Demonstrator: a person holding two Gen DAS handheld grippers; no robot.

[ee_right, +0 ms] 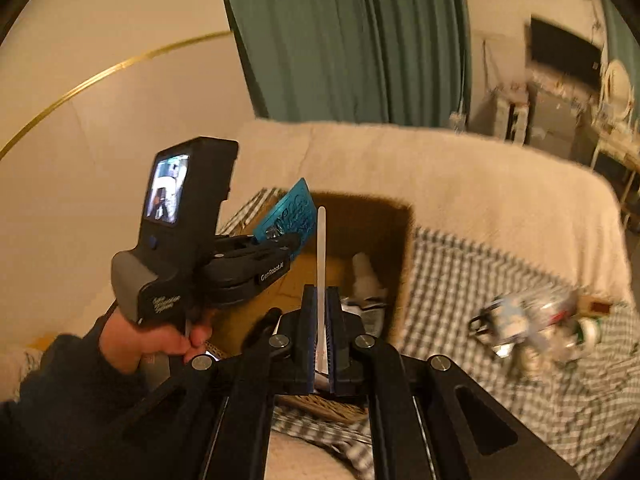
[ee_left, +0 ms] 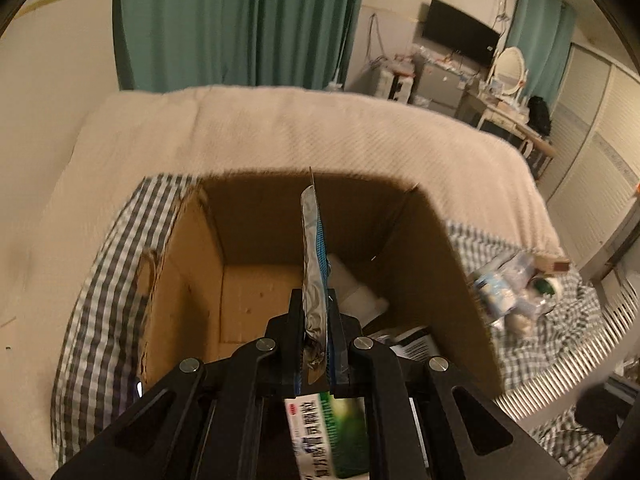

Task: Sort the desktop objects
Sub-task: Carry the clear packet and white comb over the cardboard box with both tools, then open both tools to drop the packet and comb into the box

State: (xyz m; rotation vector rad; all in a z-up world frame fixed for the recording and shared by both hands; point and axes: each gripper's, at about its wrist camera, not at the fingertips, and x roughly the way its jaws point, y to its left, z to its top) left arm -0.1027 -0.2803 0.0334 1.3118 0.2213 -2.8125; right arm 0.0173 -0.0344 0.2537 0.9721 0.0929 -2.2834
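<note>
Holding both loads over the open cardboard box (ee_left: 248, 280) on the bed: my left gripper (ee_left: 314, 304) jaws clenched on a blue-and-silver blister pack (ee_left: 314, 240), right gripper (ee_right: 320, 300) clamped on a thin white card (ee_right: 321, 256).

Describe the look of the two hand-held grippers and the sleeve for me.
Both are matte black. The left hand-held gripper has a boxy black body with a small lit screen, a blue button, a grey grip, white script lettering and "GenRobot.AI" printed on its linkage. The right hand-held gripper shows flat black linkage arms with silver round pivot caps and bluish ridged finger pads. The sleeve is dark. No cables are visible.
</note>
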